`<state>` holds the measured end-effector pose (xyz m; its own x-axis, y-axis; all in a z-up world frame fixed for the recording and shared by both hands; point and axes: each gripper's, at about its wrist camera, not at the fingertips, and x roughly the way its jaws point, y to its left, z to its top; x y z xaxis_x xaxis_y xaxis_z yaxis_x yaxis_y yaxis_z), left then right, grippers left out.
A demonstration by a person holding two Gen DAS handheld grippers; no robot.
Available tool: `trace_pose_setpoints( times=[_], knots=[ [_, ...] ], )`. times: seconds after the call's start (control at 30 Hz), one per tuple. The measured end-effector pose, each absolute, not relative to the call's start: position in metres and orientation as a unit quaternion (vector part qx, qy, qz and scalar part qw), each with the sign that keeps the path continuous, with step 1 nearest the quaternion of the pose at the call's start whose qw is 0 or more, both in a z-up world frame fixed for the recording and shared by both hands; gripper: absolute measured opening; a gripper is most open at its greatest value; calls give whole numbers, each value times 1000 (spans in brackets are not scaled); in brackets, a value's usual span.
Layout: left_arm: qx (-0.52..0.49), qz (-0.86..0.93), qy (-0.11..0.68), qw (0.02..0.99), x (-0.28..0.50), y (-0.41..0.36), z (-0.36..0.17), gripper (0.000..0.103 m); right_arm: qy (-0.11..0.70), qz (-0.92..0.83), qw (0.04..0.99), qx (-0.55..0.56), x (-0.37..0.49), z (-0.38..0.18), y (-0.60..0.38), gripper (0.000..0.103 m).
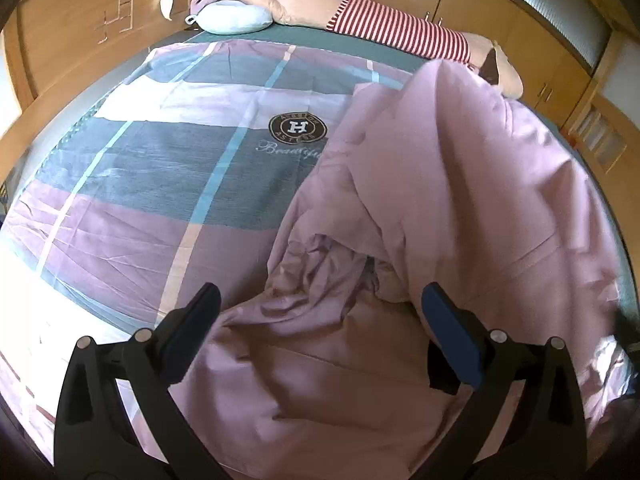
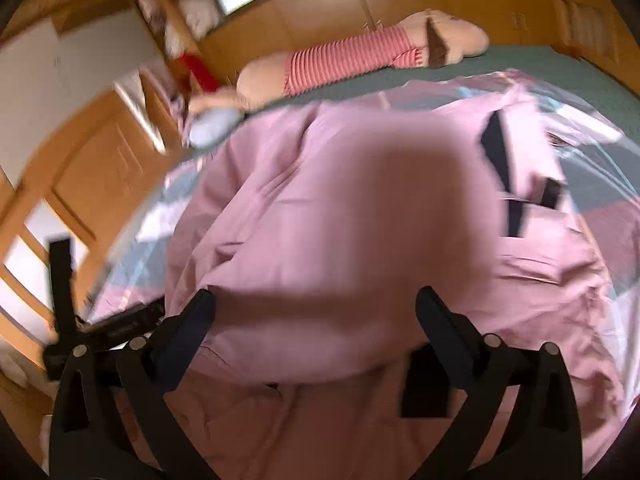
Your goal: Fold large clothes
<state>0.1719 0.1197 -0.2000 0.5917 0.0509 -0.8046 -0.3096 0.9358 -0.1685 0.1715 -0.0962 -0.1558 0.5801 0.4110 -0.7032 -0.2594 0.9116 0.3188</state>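
Spreading wide, two claws, left claw (image 1: 320, 300) and right claw (image 2: 316, 304), hover over one pink cover (image 1: 440, 184).

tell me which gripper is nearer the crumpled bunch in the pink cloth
Left. The left gripper hangs open just short of the crumpled bunch, which lies between its fingertips. The right gripper is open over a smoother raised fold of the pink cloth; no bunch shows there.

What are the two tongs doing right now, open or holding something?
Left tongs: open, empty, over the pink sheet.
Right tongs: open, nothing clamped, pink sheet bunched between the fingers.
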Motion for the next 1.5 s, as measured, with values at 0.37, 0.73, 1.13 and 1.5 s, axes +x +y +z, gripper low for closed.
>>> trace_pose_setpoints(
  times=[0.37,0.73,1.13,1.5],
  knots=[
    [-182,95,432,878,166,143,-183,101,492,162,855,39,183,-192,-42,1],
    [-172,93,424,884,156,142,-172,101,410,150,899,38,159,-130,-33,0],
    [-167,94,434,880,161,138,-175,101,307,59,947,-75,140,-106,-25,100],
    [-163,100,437,879,163,138,-177,101,465,91,877,-83,215,-202,-9,57]
  ],
)
